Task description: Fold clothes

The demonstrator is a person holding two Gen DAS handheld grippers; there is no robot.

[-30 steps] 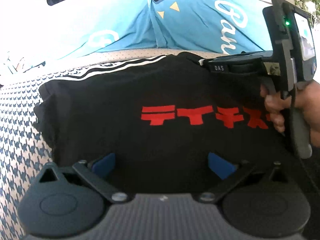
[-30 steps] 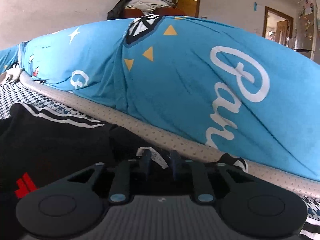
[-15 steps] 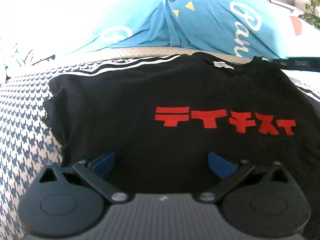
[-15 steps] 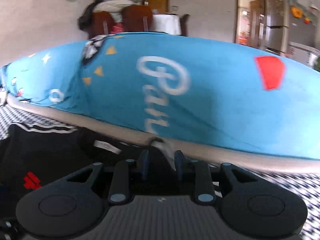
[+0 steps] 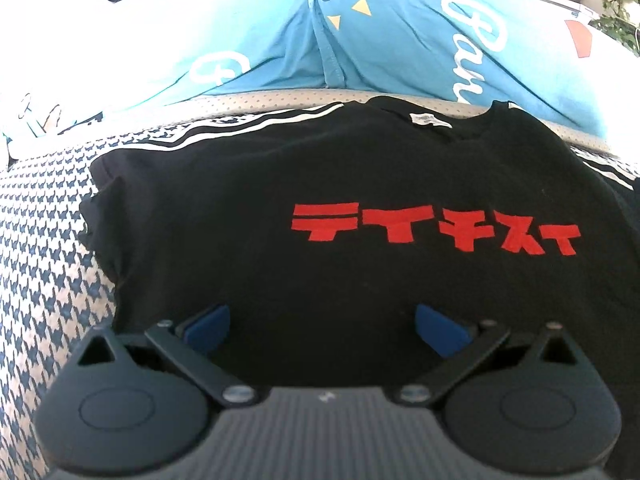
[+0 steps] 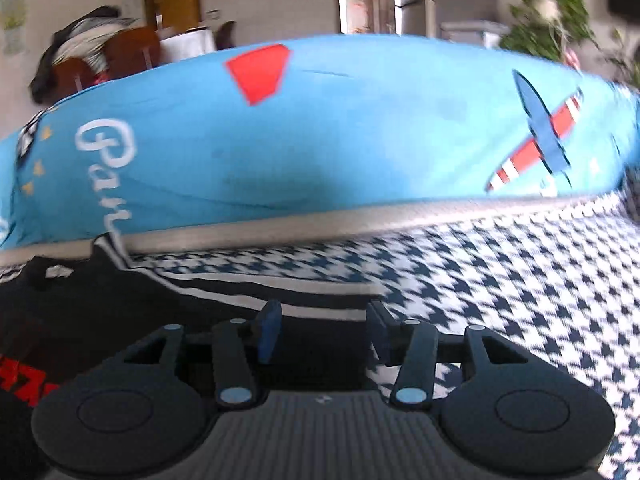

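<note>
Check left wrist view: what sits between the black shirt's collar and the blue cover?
A beige dotted band runs between the black shirt collar and the blue cover, seen in the left wrist view.

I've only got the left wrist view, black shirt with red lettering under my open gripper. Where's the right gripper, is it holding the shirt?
Observer: No. The right gripper is opening with nothing between its fingers, above the shirt's edge.
Operator: What's beyond it on that side?
Observer: Bare houndstooth cover, running right.
Operator: Anything new on the blue cushion?
Observer: A printed airplane near its right end.
</note>
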